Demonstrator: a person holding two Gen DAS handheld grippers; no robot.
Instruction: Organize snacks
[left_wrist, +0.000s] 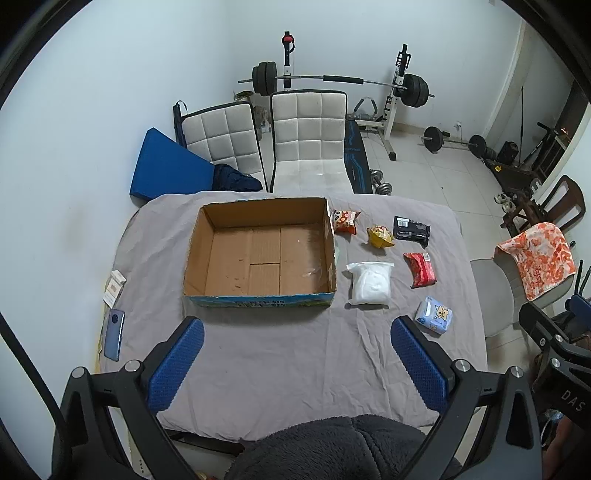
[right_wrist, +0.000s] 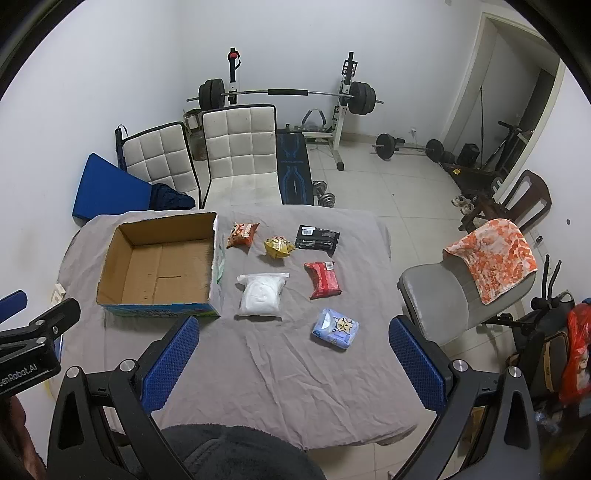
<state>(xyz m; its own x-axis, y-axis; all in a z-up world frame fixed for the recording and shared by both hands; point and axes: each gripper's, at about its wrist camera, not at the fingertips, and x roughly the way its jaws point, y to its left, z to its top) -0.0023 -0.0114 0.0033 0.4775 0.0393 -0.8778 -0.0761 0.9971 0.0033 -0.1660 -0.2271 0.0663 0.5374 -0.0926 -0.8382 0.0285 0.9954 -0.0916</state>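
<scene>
A: Item one, snacks, six packets, all lying on the grey cloth (right_wrist: 280, 369) right of centre in the right wrist view. What are you logging?

B: Blue packet (right_wrist: 335, 328) nearest the lower edge; white pouch (right_wrist: 262, 295) just beside the cardboard box (right_wrist: 122, 236); red packet (right_wrist: 324, 280) right of the pouch; orange bag (right_wrist: 242, 234), yellow bag (right_wrist: 279, 246) and black packet (right_wrist: 317, 238) running along the upper row. All are sitting apart from one another, none in the box.

A: Handling?

B: Judging by looks: all seem light, and the film wrappers are looking slippery and crushable. The white pouch is appearing soft and slumping, so I would be pinching it across its middle. The flat packets would be taking a grip across the short width.

A: Container?

B: The box is standing open and empty, left of centre.

A: Tools?

B: Right gripper (right_wrist: 293, 362) is hanging over the lower cloth, spread wide, nothing between its blue pads (right_wrist: 168, 369). Left gripper (left_wrist: 297, 363) is likewise gaping wide and carrying nothing.

A: Surroundings?

B: Padded chairs (right_wrist: 236, 147) and a barbell rack (right_wrist: 343, 99) are occupying the upper frame.
</scene>
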